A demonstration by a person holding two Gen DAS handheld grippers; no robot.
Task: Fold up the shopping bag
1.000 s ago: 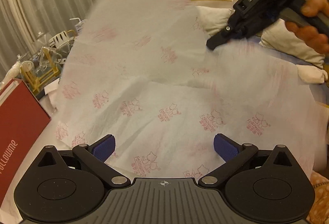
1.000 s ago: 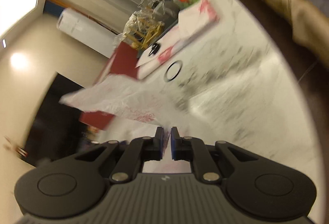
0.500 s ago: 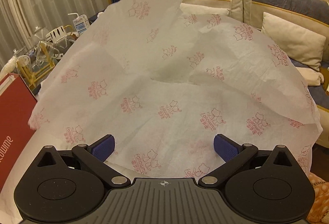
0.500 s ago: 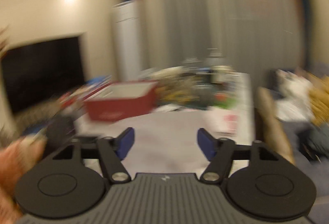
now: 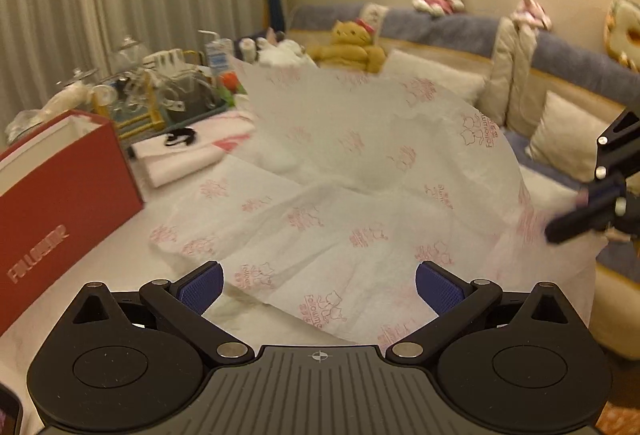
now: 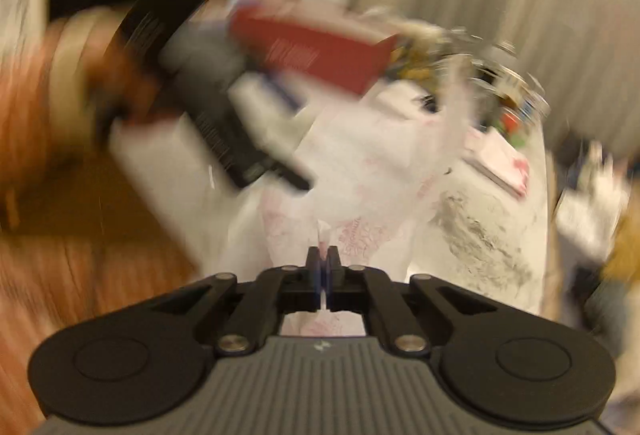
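Observation:
The shopping bag [image 5: 352, 171] is a thin white sheet with pink prints, lying rumpled on the white table [image 5: 80, 315], its far part still puffed up. My left gripper [image 5: 319, 291] hovers open over the bag's near edge, with the bag below and between its blue pads [image 5: 200, 289] and nothing pinched. At the right edge of the left wrist view my right gripper [image 5: 560, 229] is at the bag's right edge. In the blurred right wrist view the right gripper [image 6: 323, 259] is shut on a fold of the bag [image 6: 372, 155].
A red box [image 5: 60, 203] stands at the left of the table, with a rack of glassware [image 5: 152, 91] and a folded white cloth [image 5: 188, 151] behind it. A sofa with cushions [image 5: 560, 139] and a plush toy [image 5: 352, 43] lies beyond.
The billowing bag has sunk and settled onto the table. The right gripper let go high up, opened, came down and shut on the bag's right edge. My left gripper stayed open and shifted a little.

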